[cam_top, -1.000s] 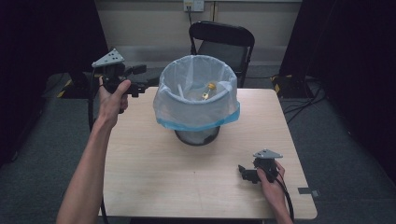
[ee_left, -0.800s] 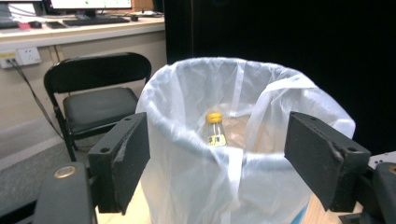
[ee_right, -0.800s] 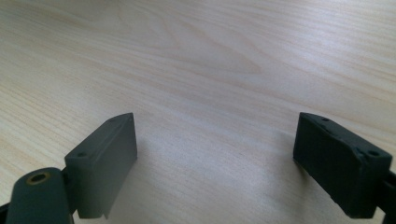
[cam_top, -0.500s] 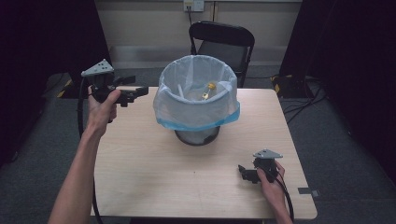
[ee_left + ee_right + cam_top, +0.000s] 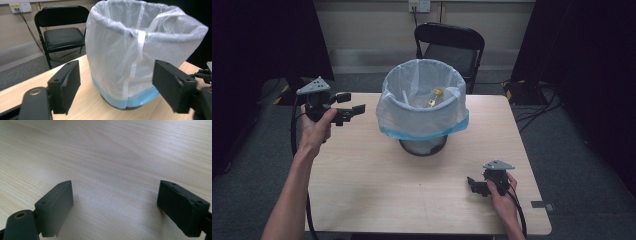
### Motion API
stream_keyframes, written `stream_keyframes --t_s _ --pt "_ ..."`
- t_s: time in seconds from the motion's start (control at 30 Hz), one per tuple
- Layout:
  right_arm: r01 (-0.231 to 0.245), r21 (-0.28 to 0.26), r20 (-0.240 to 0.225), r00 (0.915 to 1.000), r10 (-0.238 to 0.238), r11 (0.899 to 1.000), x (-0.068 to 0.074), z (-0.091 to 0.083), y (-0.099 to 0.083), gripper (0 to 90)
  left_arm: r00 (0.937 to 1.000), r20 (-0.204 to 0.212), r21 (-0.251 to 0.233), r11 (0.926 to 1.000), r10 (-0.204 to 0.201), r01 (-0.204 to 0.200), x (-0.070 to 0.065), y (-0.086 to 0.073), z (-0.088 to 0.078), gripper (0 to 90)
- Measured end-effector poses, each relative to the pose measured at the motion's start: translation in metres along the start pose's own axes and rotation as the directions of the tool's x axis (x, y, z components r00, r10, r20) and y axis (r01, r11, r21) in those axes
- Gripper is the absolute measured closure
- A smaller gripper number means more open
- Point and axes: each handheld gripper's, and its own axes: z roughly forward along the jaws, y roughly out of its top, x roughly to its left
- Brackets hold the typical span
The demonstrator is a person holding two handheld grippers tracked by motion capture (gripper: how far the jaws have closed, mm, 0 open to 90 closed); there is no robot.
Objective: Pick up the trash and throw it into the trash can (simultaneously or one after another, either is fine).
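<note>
Left gripper [image 5: 348, 107]: jaws wide apart, nothing between them, held above the counter [image 5: 362, 190] near its left edge and aimed at the bin liner [image 5: 140, 50]. Right gripper [image 5: 473, 184]: jaws likewise spread and empty, resting low on the counter near its front right corner. The liner is fitted over the waste bin [image 5: 424, 145] at the counter's centre, its rim folded outward. A small yellow item [image 5: 434, 96] lies inside. Judgement: liner not yet gripped; any removal or tying remains to be done.
</note>
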Motion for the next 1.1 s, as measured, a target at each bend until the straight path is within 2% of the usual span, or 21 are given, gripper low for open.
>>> stream_keyframes --t_s 0.2,0.3,0.43,0.5,0.57,0.7,0.73,0.93,1.1 --pt "0.000 0.000 0.000 1.0000 0.000 1.000 0.000 0.000 0.000 12.7 0.9999 0.007 0.031 0.9994 0.015 -0.015 -0.001 -0.017 -0.003 24.6" --pt "0.000 0.000 0.000 1.0000 0.000 1.000 0.000 0.000 0.000 12.7 0.9999 0.005 0.045 0.9989 0.009 -0.010 -0.001 -0.027 -0.004 24.7" --pt "0.000 0.000 0.000 1.0000 0.000 1.000 0.000 0.000 0.000 12.7 0.9997 -0.019 0.071 0.9973 0.016 -0.015 -0.003 -0.039 -0.003 24.6" --pt "0.000 0.000 0.000 1.0000 0.000 1.000 0.000 0.000 0.000 12.6 0.9997 -0.011 0.098 0.9950 0.019 -0.018 -0.003 -0.044 -0.003 24.5" --pt "0.000 0.000 0.000 1.0000 0.000 1.000 0.000 0.000 0.000 12.7 0.9992 -0.026 0.101 0.9945 0.030 -0.027 -0.005 -0.048 -0.003 24.6" --pt "0.000 0.000 0.000 1.0000 0.000 1.000 0.000 0.000 0.000 12.7 0.9992 -0.013 0.136 0.9901 0.037 -0.035 -0.008 -0.058 -0.001 24.6" --pt "0.000 0.000 0.000 1.0000 0.000 1.000 0.000 0.000 0.000 12.7 0.9989 -0.024 0.131 0.9907 0.041 -0.037 -0.010 -0.061 -0.001 24.6" --pt "0.000 0.000 0.000 1.0000 0.000 1.000 0.000 0.000 0.000 12.7 1.0000 0.002 0.164 0.9865 0.002 -0.003 -0.010 -0.080 0.000 24.6" --pt "0.000 0.000 0.000 1.0000 0.000 1.000 0.000 0.000 0.000 12.7 0.9998 -0.014 0.178 0.9839 -0.011 0.014 -0.010 -0.098 0.000 24.5"
